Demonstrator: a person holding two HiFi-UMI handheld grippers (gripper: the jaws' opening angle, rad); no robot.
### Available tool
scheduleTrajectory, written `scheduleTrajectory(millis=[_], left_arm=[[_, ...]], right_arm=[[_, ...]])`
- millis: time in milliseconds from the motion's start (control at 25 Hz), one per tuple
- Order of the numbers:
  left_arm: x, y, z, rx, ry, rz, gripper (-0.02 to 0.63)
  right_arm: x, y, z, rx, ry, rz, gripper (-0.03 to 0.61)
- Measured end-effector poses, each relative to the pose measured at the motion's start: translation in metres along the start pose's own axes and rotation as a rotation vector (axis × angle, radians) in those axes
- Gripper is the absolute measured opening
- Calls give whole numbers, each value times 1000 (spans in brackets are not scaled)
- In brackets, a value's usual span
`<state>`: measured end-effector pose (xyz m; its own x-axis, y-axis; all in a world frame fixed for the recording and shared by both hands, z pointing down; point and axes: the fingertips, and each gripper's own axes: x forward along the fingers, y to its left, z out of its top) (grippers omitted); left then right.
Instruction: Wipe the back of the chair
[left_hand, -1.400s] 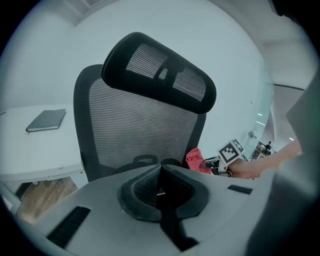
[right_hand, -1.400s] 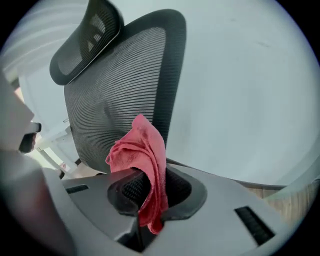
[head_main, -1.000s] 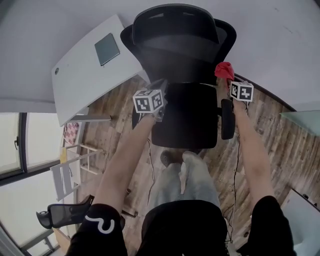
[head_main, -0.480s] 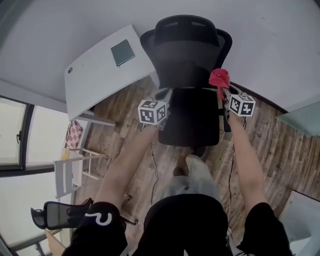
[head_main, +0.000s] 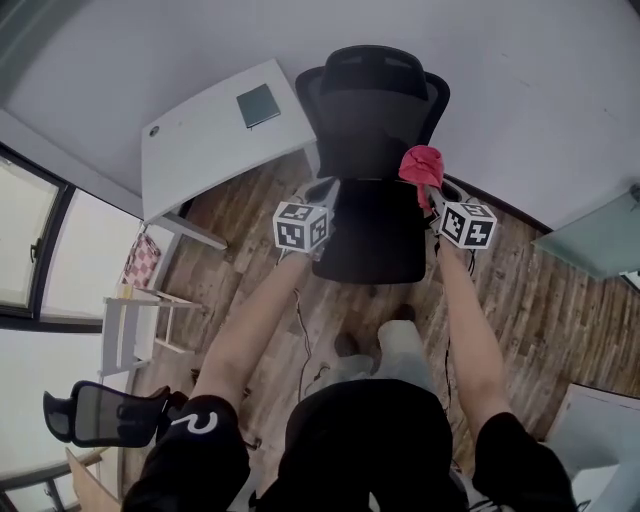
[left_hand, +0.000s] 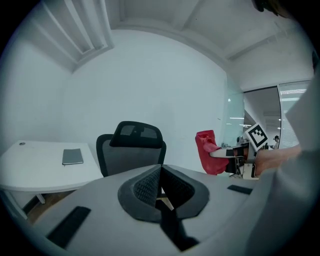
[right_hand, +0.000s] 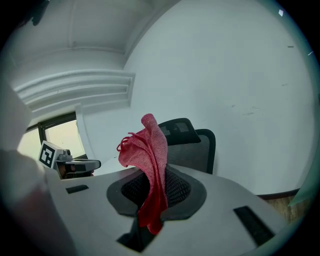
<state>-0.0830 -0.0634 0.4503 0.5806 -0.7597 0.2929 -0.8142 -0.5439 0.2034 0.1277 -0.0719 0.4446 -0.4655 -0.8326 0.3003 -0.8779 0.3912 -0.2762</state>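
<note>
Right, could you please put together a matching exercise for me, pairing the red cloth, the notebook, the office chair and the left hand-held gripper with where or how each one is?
Things:
1. red cloth
2. notebook
3. office chair
4. left hand-held gripper

Places or states:
A. lying on the white desk
B. shut, with nothing between its jaws
C. clamped in the right hand-held gripper
D. standing on the wood floor beside the desk

Pairs: 1-C, 2-A, 3-D, 4-B
</note>
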Motion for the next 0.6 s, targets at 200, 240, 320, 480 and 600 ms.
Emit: scheduleTrajectory(millis=[200, 240, 320, 480, 600], left_arm=[[-20, -32, 1, 13, -39, 11, 25], [-22, -39, 1, 14, -45, 15, 25], [-25, -53, 2, 17, -56, 23, 25], [-23, -79, 6, -16, -86, 63, 25], [-18, -106, 10, -39, -116, 81, 25]], right_arm=[[-34, 23, -2, -29, -3, 42, 72], [-39, 22, -4, -24, 1, 52, 72], [-50, 18, -6, -6, 8, 66, 72], [-68, 1, -7, 0, 26, 83, 72], [-84, -9, -3, -30, 31, 100, 72]])
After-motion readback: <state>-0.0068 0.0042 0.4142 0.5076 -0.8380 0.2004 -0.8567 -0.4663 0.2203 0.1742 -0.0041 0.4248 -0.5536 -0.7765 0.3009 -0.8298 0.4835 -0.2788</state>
